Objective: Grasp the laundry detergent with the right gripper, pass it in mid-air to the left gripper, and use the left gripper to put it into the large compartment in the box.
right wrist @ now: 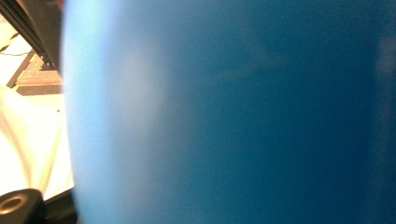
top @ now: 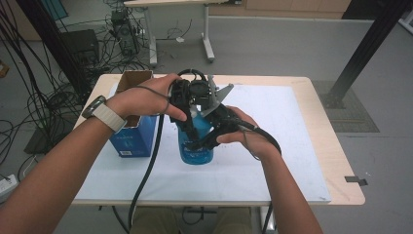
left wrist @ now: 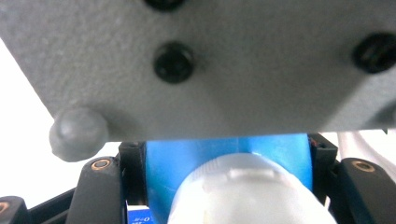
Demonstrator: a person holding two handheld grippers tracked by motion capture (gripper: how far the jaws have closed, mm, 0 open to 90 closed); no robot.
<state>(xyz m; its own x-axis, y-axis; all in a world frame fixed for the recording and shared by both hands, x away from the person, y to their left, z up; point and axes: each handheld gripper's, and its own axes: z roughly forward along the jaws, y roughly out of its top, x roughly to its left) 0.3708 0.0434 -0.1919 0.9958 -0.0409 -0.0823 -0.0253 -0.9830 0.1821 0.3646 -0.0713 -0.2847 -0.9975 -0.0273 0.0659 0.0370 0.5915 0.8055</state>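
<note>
At the centre of the high view we see a blue bottle (top: 196,148) standing upright on the white mat (top: 292,146), just right of an open blue box (top: 130,139). Our left gripper (top: 187,105) comes down over its top; in the left gripper view the black jaws sit on either side of the bottle's blue shoulder, clamping it, with the white cap (left wrist: 247,191) low in the frame. Our right gripper (top: 209,136) presses against the bottle's side; we cannot tell whether it is closed.

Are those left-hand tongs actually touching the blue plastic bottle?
Touching: in the left gripper view, the left tongs press both sides of the blue plastic bottle, with no gap visible.
</note>
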